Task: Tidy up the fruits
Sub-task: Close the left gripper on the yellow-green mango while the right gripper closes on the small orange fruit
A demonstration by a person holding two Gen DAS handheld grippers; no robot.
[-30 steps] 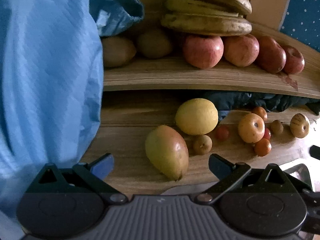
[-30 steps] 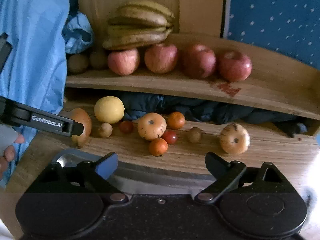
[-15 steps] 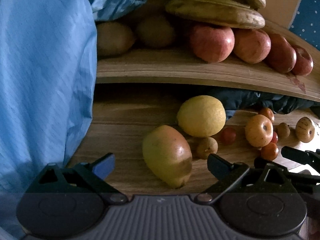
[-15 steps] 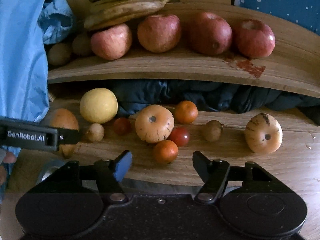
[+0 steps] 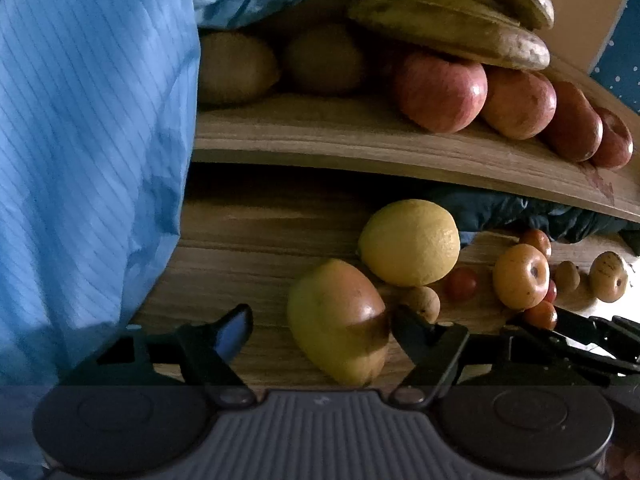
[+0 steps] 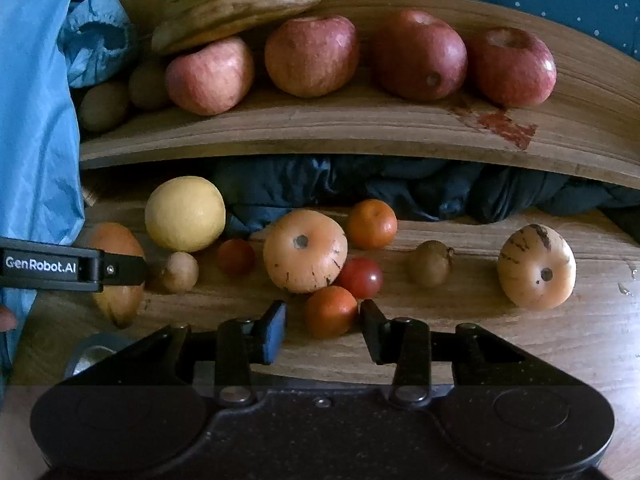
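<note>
On the lower wooden board lie a mango point(image 5: 340, 320), a yellow citrus point(image 5: 410, 242), small tomatoes, small oranges and pale striped round fruits point(image 6: 305, 251). My left gripper point(image 5: 322, 330) is open, its jaws on either side of the mango; the right finger is close to the mango, the left one apart. My right gripper point(image 6: 324, 330) is open, its jaws on either side of a small orange fruit point(image 6: 331, 311) without gripping it. The left gripper's finger shows in the right wrist view point(image 6: 72, 266), in front of the mango point(image 6: 116, 276).
The upper shelf point(image 6: 360, 128) holds several red apples point(image 6: 312, 56), bananas point(image 6: 240, 4) and kiwis point(image 6: 104, 106). Dark blue cloth point(image 6: 400, 188) lies under the shelf. A light blue garment point(image 5: 88, 160) hangs at the left. A metal rim point(image 6: 86, 354) shows at the front left.
Both grippers have moved forward toward the fruit. Both have narrowed, the left one around the mango, the right one around the small orange fruit.
</note>
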